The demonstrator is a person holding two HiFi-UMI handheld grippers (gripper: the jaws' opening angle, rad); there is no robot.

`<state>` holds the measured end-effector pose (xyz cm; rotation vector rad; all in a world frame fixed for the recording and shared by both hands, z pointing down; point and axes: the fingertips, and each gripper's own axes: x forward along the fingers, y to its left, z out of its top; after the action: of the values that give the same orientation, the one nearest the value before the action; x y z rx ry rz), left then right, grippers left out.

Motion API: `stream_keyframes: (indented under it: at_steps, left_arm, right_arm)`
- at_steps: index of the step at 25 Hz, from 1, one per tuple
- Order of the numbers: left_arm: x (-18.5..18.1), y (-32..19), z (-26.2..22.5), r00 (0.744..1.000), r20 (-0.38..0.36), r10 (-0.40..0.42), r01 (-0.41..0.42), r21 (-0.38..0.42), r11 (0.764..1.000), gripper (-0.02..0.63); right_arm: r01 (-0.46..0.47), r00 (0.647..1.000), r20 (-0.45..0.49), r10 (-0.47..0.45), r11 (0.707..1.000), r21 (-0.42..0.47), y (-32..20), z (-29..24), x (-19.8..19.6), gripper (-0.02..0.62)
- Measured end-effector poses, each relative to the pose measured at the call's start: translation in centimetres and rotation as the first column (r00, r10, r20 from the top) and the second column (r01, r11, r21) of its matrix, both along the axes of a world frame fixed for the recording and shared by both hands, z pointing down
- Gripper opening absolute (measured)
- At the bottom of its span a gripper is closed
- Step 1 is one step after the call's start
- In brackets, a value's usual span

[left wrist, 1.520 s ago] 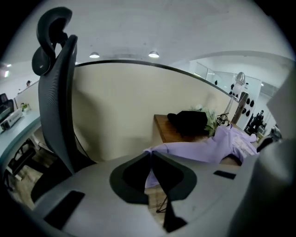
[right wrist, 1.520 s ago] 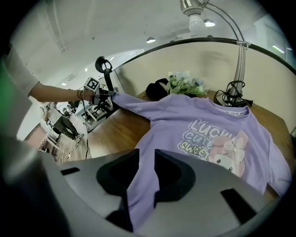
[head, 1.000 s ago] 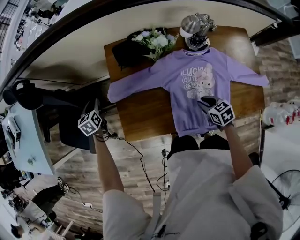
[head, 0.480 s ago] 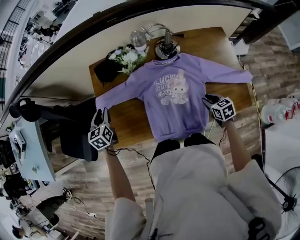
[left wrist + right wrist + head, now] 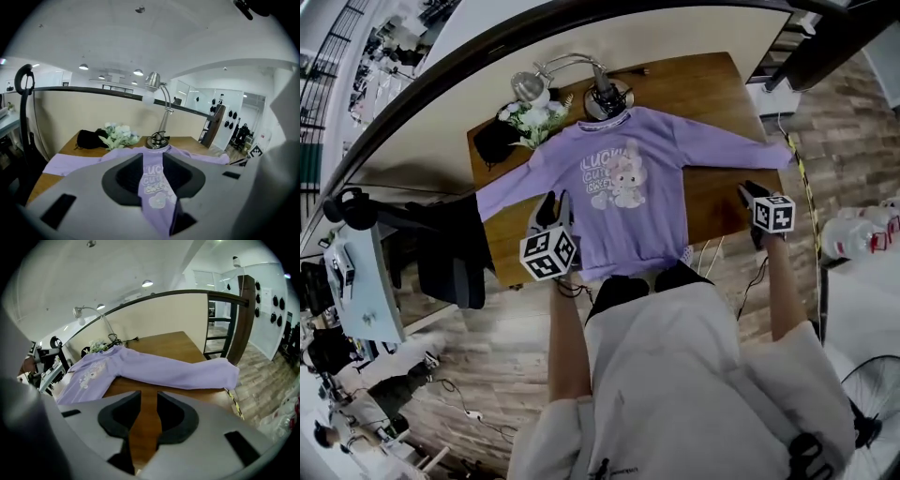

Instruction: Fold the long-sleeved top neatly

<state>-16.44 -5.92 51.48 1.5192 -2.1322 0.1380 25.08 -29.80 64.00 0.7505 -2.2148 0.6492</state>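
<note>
The person stands with both arms stretched forward, one tool in each hand. The left hand-held gripper point(image 5: 555, 202) sits near the middle of the head view. Its marker cube point(image 5: 548, 253) faces up, and its two fingers point away from the body, tilted slightly down. The bare left forearm point(image 5: 567, 347) runs straight back to a light sleeve point(image 5: 534, 412). Its jaws stand apart with a narrow gap and clamp nothing. The right hand-held gripper point(image 5: 750, 191) is held farther out to the right side and pitched more steeply down, on a bare right forearm point(image 5: 782, 291). Its jaws are likewise parted, with nothing between the pads.
</note>
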Motion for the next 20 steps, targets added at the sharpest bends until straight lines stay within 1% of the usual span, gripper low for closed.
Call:
stream_keyframes:
  at_steps: [3, 7, 11, 13, 15, 16, 18, 19, 20]
  left_arm:
    - [4.9, -3.2, -0.1, 0.999, -0.013, 0.035, -0.035, 0.001, 0.999, 0.135]
    - [10.7, -8.0, 0.0, 0.995, 0.000, 0.099, -0.099, -0.012, 0.995, 0.135]
    - [16.4, -12.8, 0.5, 0.985, 0.004, 0.170, -0.170, -0.024, 0.985, 0.135]
    - [19.3, -15.1, 0.8, 0.978, 0.003, 0.209, -0.208, -0.027, 0.978, 0.135]
    - [22.4, -17.5, 1.0, 0.966, -0.003, 0.257, -0.257, -0.029, 0.966, 0.135]
    - [24.1, -18.7, 1.2, 0.958, -0.005, 0.286, -0.286, -0.029, 0.958, 0.133]
    - [27.6, -20.7, 1.4, 0.940, -0.012, 0.340, -0.340, -0.026, 0.940, 0.119]
    - [29.2, -21.5, 1.4, 0.932, -0.018, 0.362, -0.363, -0.022, 0.932, 0.085]
    - [30.5, -22.0, 1.4, 0.924, -0.024, 0.381, -0.382, -0.018, 0.924, 0.035]
  right_arm:
    - [-0.050, 0.998, 0.023, 0.050, 0.999, 0.002, -2.2, 0.3, 2.2, 0.114]
    - [-0.089, 0.995, 0.052, 0.088, 0.996, 0.022, -4.9, 0.4, 3.9, 0.114]
    - [-0.107, 0.992, 0.068, 0.104, 0.993, 0.044, -6.9, 0.4, 5.2, 0.114]
    - [-0.134, 0.988, 0.087, 0.130, 0.990, 0.049, -7.9, 0.2, 5.9, 0.115]
    - [-0.194, 0.975, 0.119, 0.187, 0.980, 0.044, -9.1, 0.0, 6.9, 0.123]
    - [-0.230, 0.965, 0.136, 0.223, 0.973, 0.036, -9.7, 0.0, 7.7, 0.139]
    - [-0.298, 0.941, 0.170, 0.292, 0.955, 0.007, -10.7, 0.0, 9.6, 0.146]
    - [-0.323, 0.928, 0.189, 0.320, 0.946, -0.016, -11.0, 0.1, 10.4, 0.156]
    - [-0.341, 0.916, 0.208, 0.342, 0.939, -0.043, -11.2, 0.3, 10.9, 0.182]
